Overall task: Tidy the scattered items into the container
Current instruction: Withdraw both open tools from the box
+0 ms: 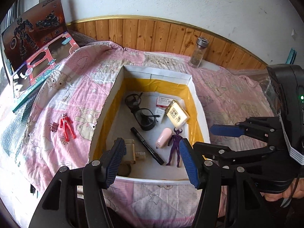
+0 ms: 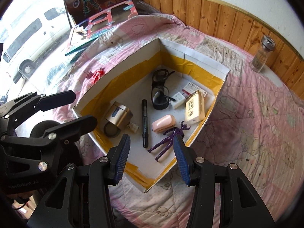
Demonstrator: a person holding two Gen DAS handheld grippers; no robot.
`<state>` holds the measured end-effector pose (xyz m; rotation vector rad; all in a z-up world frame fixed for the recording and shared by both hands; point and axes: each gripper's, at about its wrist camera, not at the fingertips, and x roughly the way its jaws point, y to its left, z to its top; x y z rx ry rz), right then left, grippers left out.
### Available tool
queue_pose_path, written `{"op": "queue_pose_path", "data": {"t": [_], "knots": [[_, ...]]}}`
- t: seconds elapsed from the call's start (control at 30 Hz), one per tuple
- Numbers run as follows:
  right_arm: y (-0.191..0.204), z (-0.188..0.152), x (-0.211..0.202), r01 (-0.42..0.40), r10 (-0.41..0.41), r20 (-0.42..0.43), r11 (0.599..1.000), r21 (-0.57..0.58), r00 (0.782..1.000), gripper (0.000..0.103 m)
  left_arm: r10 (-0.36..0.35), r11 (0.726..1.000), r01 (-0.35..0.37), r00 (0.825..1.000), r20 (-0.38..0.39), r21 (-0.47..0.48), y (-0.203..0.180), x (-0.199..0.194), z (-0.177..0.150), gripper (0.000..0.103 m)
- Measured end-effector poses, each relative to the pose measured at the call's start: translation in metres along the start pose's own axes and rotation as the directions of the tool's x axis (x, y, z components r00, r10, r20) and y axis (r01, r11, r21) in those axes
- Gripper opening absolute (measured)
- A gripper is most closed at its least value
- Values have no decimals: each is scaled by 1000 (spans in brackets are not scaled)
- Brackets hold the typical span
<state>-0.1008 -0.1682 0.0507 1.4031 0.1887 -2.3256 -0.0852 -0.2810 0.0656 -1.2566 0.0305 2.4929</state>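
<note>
A white cardboard box (image 1: 109,98) (image 2: 121,70) with yellow tape inside sits on a pink quilt. In it lie black glasses (image 1: 144,117) (image 2: 159,95), a black marker (image 1: 147,145) (image 2: 145,123), a pink case (image 1: 163,137) (image 2: 163,123), a purple figure (image 1: 175,146) (image 2: 169,140), a yellow pack (image 1: 177,115) (image 2: 194,107) and a gold box (image 2: 118,115). Outside, left of the box, lie a red figure (image 1: 66,126) (image 2: 97,74) and a small clip (image 1: 53,126). My left gripper (image 1: 152,160) hangs open over the box's near edge. My right gripper (image 2: 151,157) is open too, above the near corner, empty.
A glass jar (image 1: 198,52) (image 2: 263,54) stands near the wood-panelled wall at the back right. Two toy boxes (image 1: 38,57) (image 2: 102,19) lean at the back left. A window with a white van outside shows left in the right wrist view.
</note>
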Motion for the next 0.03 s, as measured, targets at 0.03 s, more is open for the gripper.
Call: {"op": "queue_pose_path", "data": {"t": [0.03], "knots": [[1, 0, -2, 3, -3, 3, 1000, -3, 1000, 50, -2, 1000, 2, 1000, 1, 1, -1, -2, 0, 61]]}}
